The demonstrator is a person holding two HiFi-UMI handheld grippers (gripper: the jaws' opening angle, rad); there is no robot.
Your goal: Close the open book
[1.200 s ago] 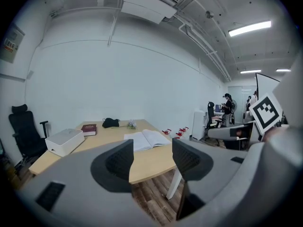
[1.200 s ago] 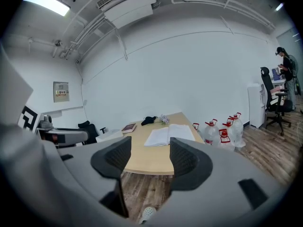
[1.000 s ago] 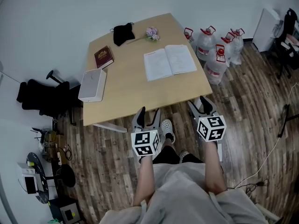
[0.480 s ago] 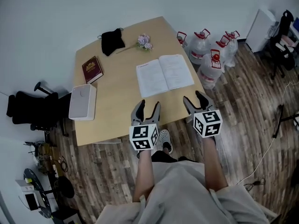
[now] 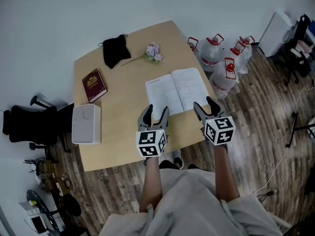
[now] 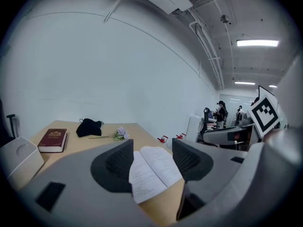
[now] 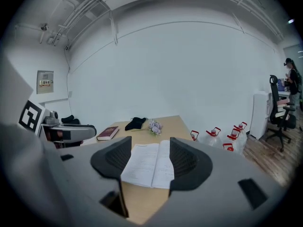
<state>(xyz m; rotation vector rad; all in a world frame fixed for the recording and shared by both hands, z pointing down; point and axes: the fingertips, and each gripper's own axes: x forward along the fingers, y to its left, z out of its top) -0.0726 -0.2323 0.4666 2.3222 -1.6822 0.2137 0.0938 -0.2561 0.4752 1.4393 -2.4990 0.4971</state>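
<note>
An open book (image 5: 178, 90) with white printed pages lies flat on the wooden table (image 5: 118, 132), towards its right side. My left gripper (image 5: 155, 113) hangs open over the table's near edge, just short of the book's left page (image 6: 142, 178). My right gripper (image 5: 207, 106) is open too, at the book's near right corner, and the book (image 7: 149, 164) shows between its jaws further off. Nothing is between the pads of either gripper.
On the table lie a dark red closed book (image 5: 94, 85), a white box (image 5: 86, 124), a black cloth (image 5: 115, 50) and a small bunch of pale flowers (image 5: 153, 51). Several water jugs (image 5: 224, 68) stand on the floor at the right. A black chair (image 5: 27, 124) stands left.
Both grippers have moved forward from over the floor to the table's near edge, close to the open book. Their jaws stay as wide apart as before.
</note>
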